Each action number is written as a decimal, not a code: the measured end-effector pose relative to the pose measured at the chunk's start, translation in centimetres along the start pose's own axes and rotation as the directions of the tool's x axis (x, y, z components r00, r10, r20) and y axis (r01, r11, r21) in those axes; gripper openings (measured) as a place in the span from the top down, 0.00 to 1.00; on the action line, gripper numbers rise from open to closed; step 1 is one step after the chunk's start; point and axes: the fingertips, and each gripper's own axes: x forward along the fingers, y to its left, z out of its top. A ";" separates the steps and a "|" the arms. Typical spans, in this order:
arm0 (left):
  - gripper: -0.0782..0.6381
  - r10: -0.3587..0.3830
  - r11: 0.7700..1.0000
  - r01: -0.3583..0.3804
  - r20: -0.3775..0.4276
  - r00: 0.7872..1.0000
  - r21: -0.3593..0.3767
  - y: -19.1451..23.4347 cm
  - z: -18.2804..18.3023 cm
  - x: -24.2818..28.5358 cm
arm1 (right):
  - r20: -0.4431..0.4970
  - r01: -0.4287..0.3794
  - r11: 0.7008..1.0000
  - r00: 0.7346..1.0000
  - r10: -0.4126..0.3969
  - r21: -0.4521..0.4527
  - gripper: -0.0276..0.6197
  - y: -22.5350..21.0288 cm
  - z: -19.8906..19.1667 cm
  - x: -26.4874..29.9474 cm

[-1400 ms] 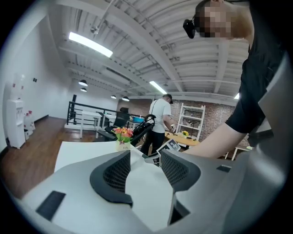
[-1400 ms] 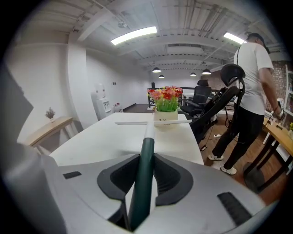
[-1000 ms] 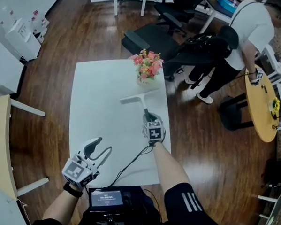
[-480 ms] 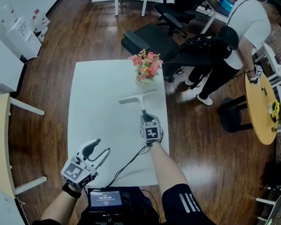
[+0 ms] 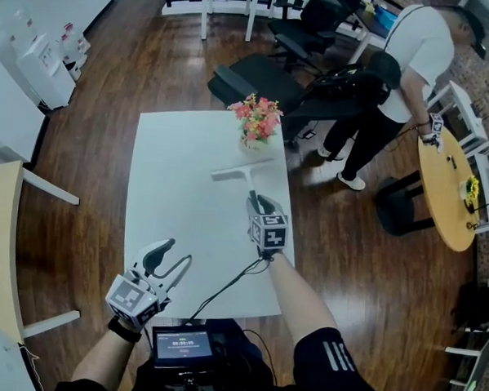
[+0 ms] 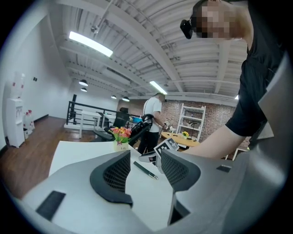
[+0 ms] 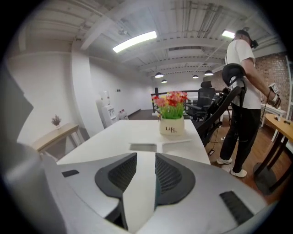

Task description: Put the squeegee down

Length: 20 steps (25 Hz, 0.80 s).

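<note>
Matt table [image 5: 170,203]; glossy wood floor [image 5: 101,118] (strong sheen); smooth plastic squeegee [image 5: 243,173].

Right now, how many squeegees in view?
1. The squeegee is gripped by the right gripper, its blade toward the flower pot on the white table. None seems hidden.

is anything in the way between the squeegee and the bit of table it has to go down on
Nothing visible. The right gripper holds the squeegee by its handle, with only bare table beneath it. The flower pot stands just past the blade, not under it.
</note>
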 end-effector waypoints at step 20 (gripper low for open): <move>0.60 -0.169 0.977 0.144 0.168 0.971 0.155 -11.2 0.9 -24.1 | 0.485 -0.109 0.994 0.867 0.109 -0.030 0.71 25.3 6.7 -37.7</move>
